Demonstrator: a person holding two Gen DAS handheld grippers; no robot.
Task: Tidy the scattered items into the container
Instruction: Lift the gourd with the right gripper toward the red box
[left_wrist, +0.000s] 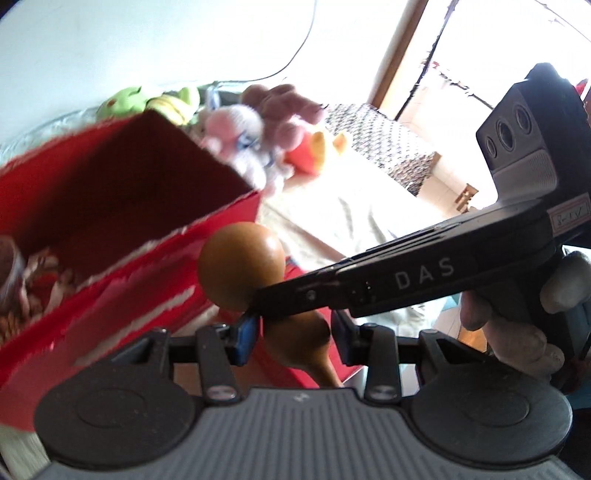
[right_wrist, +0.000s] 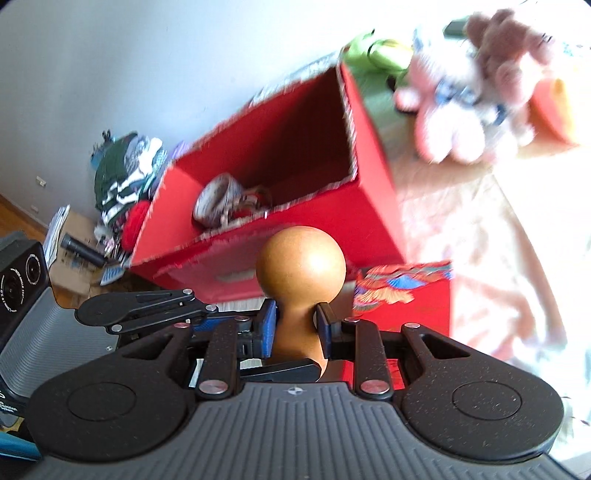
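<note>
Both tongs, right (right_wrist: 297, 326) and left (left_wrist: 291, 339), grasp the wooden gourd (right_wrist: 301, 273) at its narrow waist. Uneven pull between them could twist it loose short of the red box (right_wrist: 373, 221).

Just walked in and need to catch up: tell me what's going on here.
A person is tidying with a handheld gripper in each hand. Both grip one brown wooden gourd: the right gripper pinches its narrow waist, and the left gripper holds its lower part. The gourd is just in front of the open red box, not yet inside. The box already holds a few small items. Plush toys lie on the surface beyond it.
</note>
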